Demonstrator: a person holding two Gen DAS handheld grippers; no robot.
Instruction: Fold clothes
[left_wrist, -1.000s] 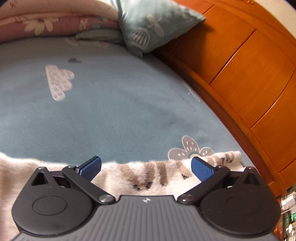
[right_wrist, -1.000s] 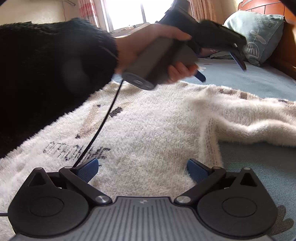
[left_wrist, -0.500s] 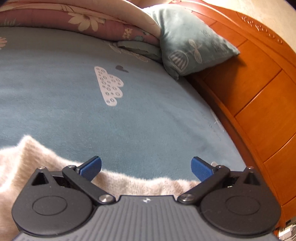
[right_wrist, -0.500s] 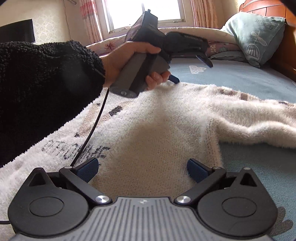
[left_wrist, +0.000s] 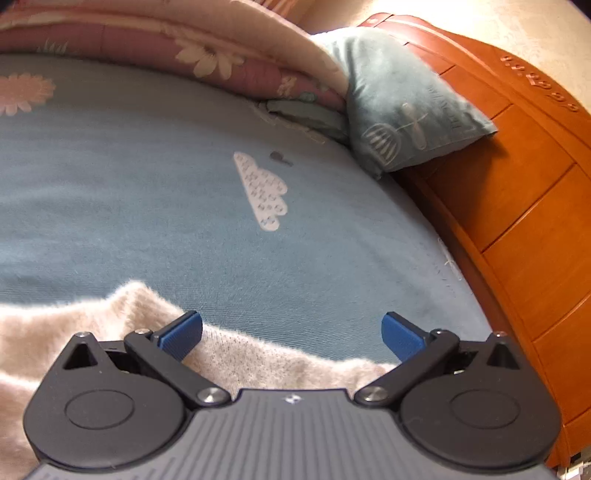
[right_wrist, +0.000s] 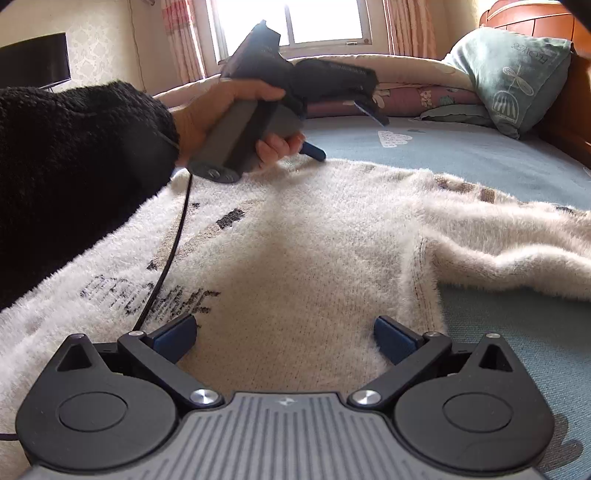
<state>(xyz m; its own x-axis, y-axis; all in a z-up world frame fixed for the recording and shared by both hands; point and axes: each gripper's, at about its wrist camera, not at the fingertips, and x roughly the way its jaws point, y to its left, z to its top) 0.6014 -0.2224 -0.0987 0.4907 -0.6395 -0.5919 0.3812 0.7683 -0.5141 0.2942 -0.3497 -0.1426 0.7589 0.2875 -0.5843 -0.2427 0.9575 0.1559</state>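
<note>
Spread flat on the bed (right_wrist: 480, 162), a fuzzy sweater (right_wrist: 295, 229) is approached by left tongs (left_wrist: 291, 330) and right tongs (right_wrist: 284, 338), both held open, seemingly for folding.

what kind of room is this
Most likely a bedroom: a bed with a blue sheet, a pillow against the wooden headboard, a folded quilt, and a fluffy white sweater laid out.

A bed covered by a blue-grey printed sheet (right_wrist: 480, 162) carried a fluffy cream sweater (right_wrist: 314, 240) spread flat. Beyond the sweater lay a folded pink floral quilt (left_wrist: 184, 48), a teal pillow (right_wrist: 517, 77) beside it.
</note>
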